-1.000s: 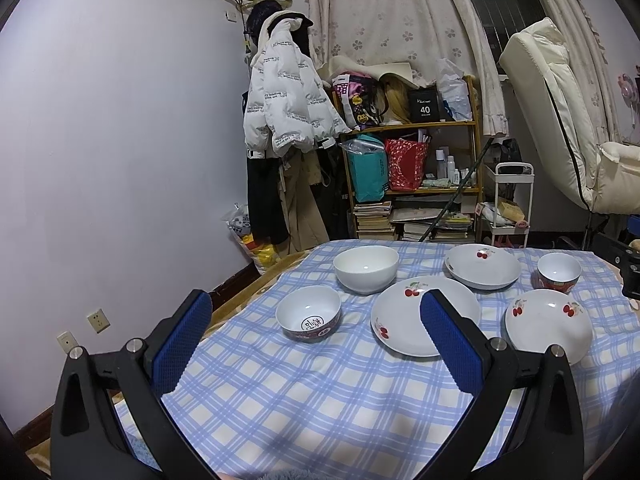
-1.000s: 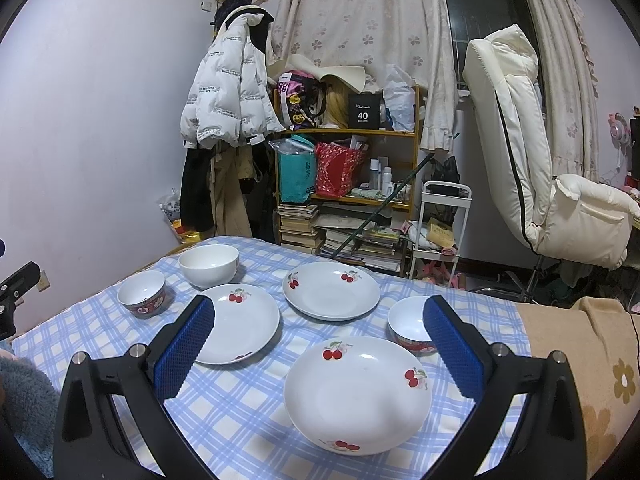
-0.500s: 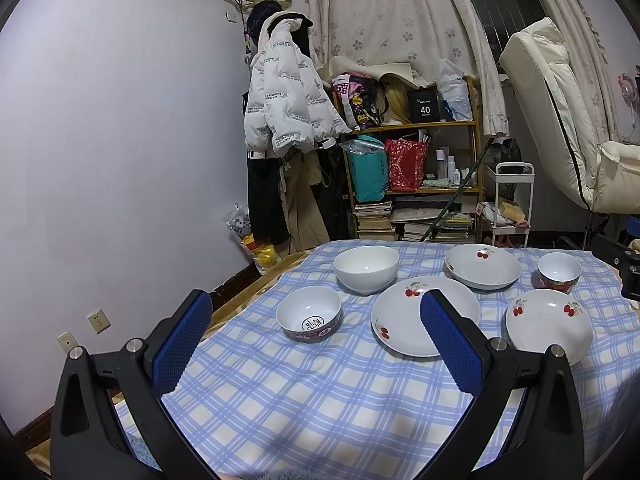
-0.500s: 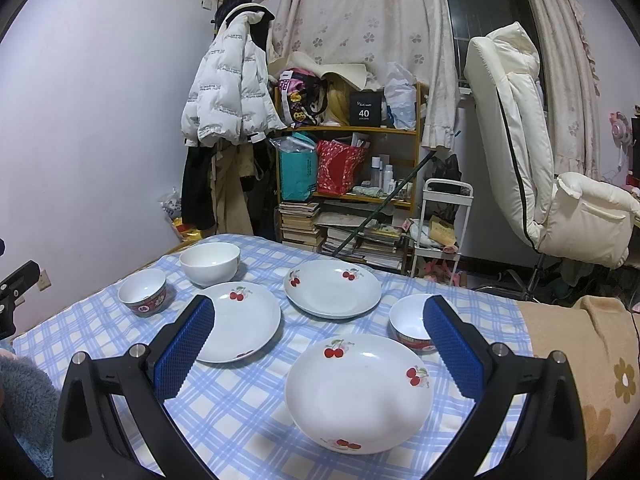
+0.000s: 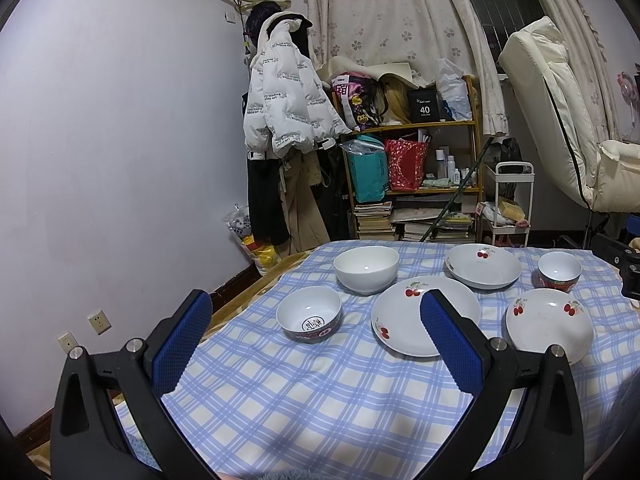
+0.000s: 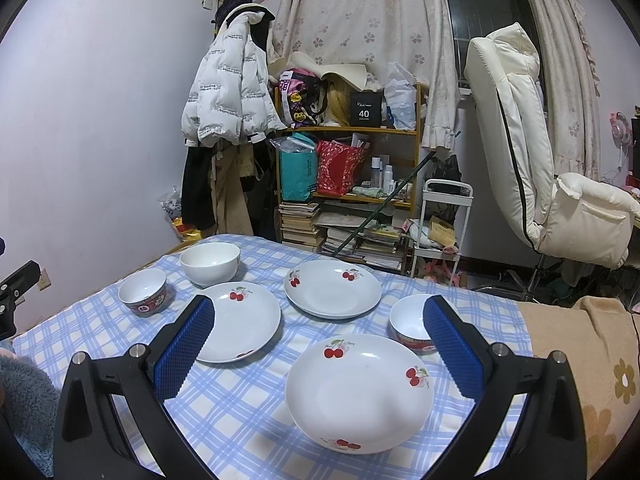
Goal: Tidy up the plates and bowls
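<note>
both blue-padded claws wide apart, gripping nothing, over the blue-and-white checked tablecloth [image 5: 304,396].
left gripper [image 5: 316,332] view alone shows a wall socket [image 5: 99,322]; right gripper [image 6: 318,332] faces the nearest white cherry-print plate [image 6: 360,392], a beige flowered blanket [image 6: 592,364] beside it.

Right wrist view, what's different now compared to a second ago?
The right tongs have crept slightly forward and down toward the nearest cherry plate, which now sits a bit larger in view. Nothing was taken hold of or let go: both pairs of tongs stay open and empty. The left tongs hardly shifted, and every plate and bowl lies where it did on the checked cloth.
</note>
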### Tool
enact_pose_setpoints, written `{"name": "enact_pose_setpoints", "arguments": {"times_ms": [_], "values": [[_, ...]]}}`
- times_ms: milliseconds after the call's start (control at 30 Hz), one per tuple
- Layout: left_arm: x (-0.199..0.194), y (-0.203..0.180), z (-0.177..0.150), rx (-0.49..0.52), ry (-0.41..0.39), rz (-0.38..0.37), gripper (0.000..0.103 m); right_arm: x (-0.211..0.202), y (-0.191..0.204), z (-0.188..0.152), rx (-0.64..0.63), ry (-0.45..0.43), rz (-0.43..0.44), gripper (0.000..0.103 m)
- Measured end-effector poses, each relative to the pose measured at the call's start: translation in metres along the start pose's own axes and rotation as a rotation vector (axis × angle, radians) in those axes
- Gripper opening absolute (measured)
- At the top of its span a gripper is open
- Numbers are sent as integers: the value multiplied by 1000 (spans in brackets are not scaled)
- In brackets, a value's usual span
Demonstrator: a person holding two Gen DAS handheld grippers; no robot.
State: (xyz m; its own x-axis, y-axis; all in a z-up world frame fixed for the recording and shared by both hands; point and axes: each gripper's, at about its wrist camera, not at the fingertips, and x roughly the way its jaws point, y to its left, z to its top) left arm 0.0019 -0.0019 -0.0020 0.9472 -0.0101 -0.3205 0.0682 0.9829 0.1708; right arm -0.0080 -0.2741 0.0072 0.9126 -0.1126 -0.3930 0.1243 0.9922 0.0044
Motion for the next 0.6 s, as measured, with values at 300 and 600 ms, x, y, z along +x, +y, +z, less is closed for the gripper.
{"name": "enact_pose_setpoints", "arguments": {"times_ms": [300, 600], "values": [[-1, 0, 2, 3, 1, 2, 102, 2, -3, -4, -5, -4, 4, 103], [-2, 1, 4, 4, 3, 0, 102, 1, -2, -3, -6, -2, 3, 103]]}}
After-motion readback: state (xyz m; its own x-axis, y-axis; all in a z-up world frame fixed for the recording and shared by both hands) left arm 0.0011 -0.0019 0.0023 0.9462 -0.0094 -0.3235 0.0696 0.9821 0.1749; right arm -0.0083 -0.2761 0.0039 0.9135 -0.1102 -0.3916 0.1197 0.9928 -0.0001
